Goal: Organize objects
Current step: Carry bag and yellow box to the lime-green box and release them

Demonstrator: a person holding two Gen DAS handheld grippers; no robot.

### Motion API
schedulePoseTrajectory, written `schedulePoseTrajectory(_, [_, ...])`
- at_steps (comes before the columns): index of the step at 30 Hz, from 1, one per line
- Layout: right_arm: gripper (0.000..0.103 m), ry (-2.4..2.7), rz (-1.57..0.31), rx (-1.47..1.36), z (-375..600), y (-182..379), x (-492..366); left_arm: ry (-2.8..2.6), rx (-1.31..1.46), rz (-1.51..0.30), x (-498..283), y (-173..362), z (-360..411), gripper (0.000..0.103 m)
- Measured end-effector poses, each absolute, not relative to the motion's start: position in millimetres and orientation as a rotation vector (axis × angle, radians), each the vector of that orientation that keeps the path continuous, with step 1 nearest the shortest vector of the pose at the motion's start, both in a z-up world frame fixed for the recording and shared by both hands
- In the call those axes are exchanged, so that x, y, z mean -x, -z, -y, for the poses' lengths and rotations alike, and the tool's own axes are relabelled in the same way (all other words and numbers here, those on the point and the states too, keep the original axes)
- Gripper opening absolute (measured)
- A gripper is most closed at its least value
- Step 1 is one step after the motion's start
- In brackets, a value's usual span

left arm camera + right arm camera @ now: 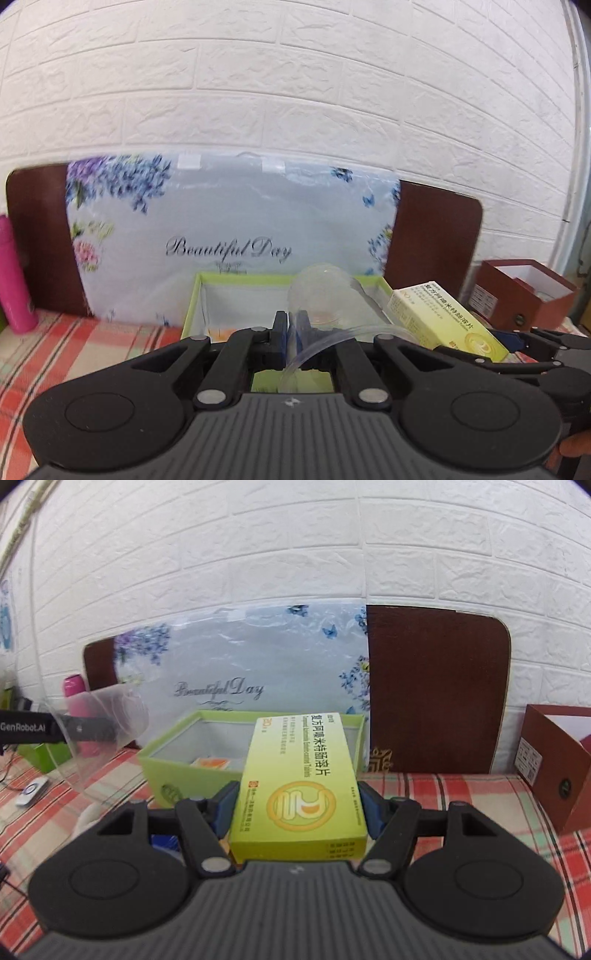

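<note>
My left gripper [293, 325] is shut on the rim of a clear plastic cup [325, 293], held above the near edge of an open green box [192, 306]. From the right wrist view the cup [110, 720] hangs left of the green box [177, 771]. My right gripper [299, 801] is shut on a yellow-green medicine box [299, 775], held lengthwise just in front of the green box. The medicine box also shows in the left wrist view [443, 317], right of the cup. An orange packet [212, 762] lies inside the green box.
The surface is a red plaid cloth [461, 797]. A floral "Beautiful Day" panel [229, 229] and a brown board [436, 690] lean on the white brick wall. A dark red open box [524, 288] stands right. A pink bottle [14, 273] stands left.
</note>
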State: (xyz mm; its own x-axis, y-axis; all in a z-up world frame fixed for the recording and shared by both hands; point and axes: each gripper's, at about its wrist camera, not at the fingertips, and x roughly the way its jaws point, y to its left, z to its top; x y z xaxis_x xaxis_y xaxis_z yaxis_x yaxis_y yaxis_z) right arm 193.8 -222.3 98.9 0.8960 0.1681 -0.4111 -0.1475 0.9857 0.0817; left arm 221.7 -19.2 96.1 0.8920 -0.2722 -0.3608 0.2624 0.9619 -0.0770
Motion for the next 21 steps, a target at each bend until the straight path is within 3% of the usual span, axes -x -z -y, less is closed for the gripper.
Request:
schedulePoseTrajectory(11, [0.066,-0.132,-0.438,0.015,200,-77,-294,0.219,-0.009,-0.456,-328,-74,39,0.003])
schedulePoseTrajectory(12, [0.066,-0.132,-0.437,0.022,199,-74,-299,0.218,-0.011,-0.465,-334,-69,40,0.01])
schedulePoseTrajectory(13, [0.067,-0.139,-0.443,0.04,197,-68,-306,0.213,-0.018,-0.49,-340,-64,41,0.038])
schedulePoseTrajectory(15, [0.08,-0.148,-0.477,0.077,192,-56,-315,0.166,-0.054,-0.563,-351,-51,43,0.08])
schedulePoseTrajectory(18, [0.09,-0.17,-0.44,0.107,195,-47,-304,0.151,-0.113,-0.533,-344,-37,41,0.08])
schedulePoseTrajectory(20, [0.103,-0.184,-0.405,0.115,198,-46,-293,0.156,-0.114,-0.541,-341,-34,39,0.08])
schedulePoseTrajectory(21, [0.103,-0.175,-0.387,0.117,199,-47,-287,0.162,-0.106,-0.539,-338,-34,38,0.08])
